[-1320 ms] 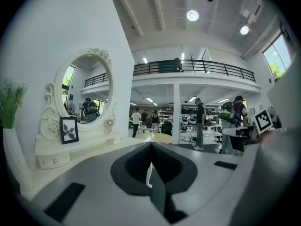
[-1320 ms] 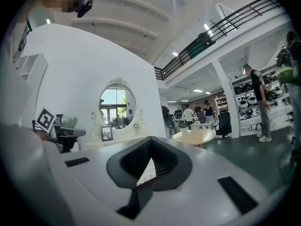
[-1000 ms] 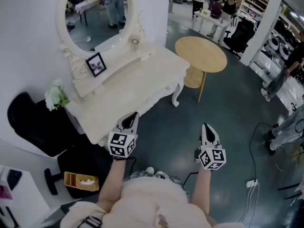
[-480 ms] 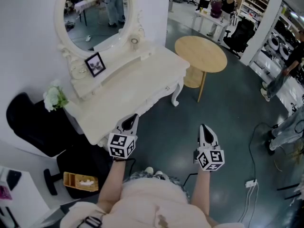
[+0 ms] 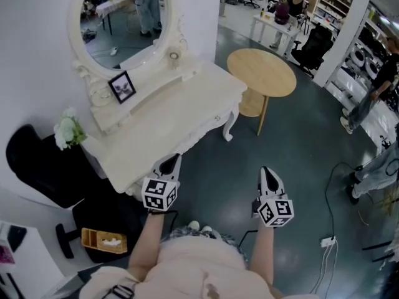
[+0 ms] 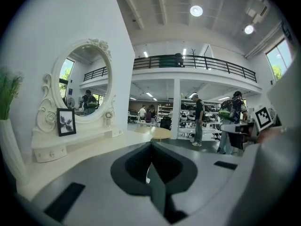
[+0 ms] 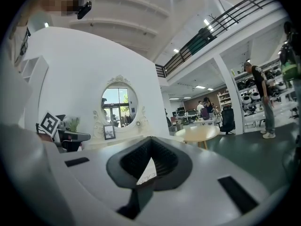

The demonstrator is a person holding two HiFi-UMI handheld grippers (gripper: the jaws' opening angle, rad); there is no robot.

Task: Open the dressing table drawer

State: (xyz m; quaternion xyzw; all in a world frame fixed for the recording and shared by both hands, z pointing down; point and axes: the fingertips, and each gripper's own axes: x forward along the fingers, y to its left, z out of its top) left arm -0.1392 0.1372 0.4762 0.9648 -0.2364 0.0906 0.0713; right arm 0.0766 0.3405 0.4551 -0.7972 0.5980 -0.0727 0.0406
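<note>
The white dressing table (image 5: 168, 114) stands against the wall under an oval mirror (image 5: 121, 14), with a framed picture (image 5: 121, 87) on its raised shelf. A small knob (image 5: 218, 116) shows on its front apron; the drawer front looks flush with it. My left gripper (image 5: 169, 161) is shut and empty, with its tip just off the table's front edge. In the left gripper view the left gripper (image 6: 150, 145) points along the tabletop (image 6: 94, 149). My right gripper (image 5: 268, 170) is shut and empty over the floor, to the right of the table. The mirror (image 7: 120, 105) lies ahead of the right gripper (image 7: 150, 138).
A round wooden side table (image 5: 262, 72) stands right of the dressing table. A black chair (image 5: 37, 167) and white flowers (image 5: 65, 129) are at its left end, with a yellow box (image 5: 105, 240) on the floor. People (image 5: 374, 86) stand at the far right, and a power strip (image 5: 328, 242) lies on the floor.
Only the head view has shifted a little. Both grippers stay where they were, still shut.
</note>
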